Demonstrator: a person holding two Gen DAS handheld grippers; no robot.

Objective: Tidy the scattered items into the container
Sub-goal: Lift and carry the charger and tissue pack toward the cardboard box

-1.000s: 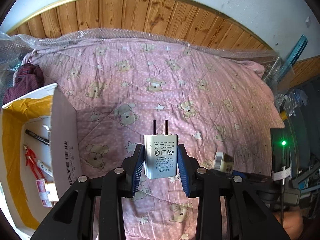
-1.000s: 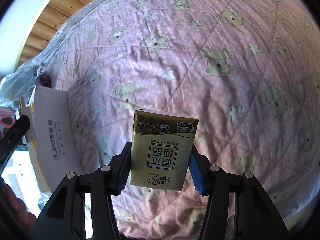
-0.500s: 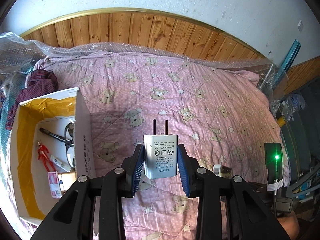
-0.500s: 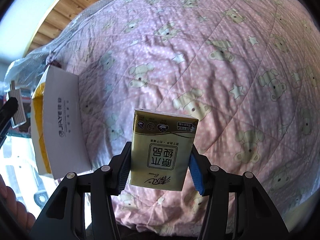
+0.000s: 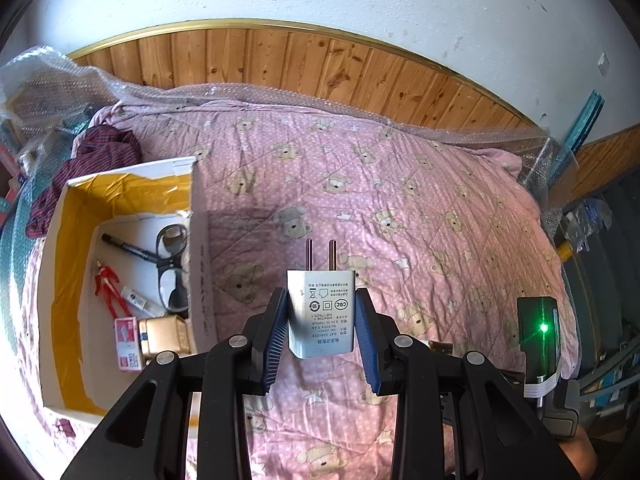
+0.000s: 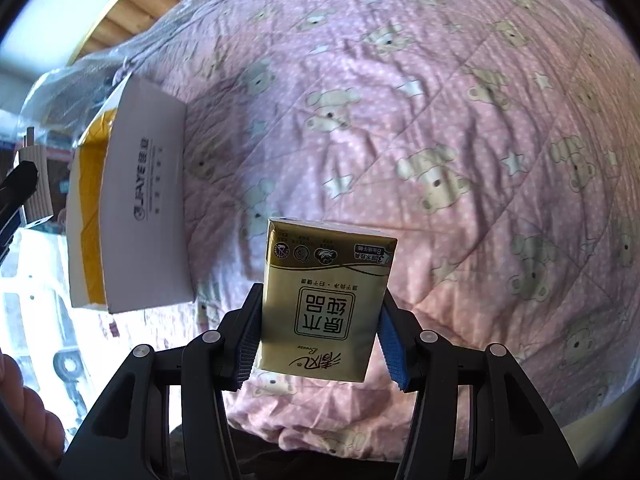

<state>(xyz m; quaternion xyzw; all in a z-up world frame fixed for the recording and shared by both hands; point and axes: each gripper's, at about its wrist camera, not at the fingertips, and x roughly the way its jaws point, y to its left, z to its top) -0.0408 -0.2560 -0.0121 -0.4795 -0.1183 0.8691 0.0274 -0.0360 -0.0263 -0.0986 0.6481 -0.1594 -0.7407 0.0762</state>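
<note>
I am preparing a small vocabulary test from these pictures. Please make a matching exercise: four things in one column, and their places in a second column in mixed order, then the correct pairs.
Things
1. white charger
2. gold tissue pack
3. black pen
4. striped cloth

Places
A. lying inside the box
B. between the right gripper's fingers
C. on the bed behind the box
D. between the left gripper's fingers

Pairs: 1-D, 2-B, 3-A, 4-C

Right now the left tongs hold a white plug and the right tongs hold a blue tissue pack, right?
Not quite. In the right wrist view the tissue pack in the right tongs is gold, not blue. The left tongs do hold the white plug.
</note>
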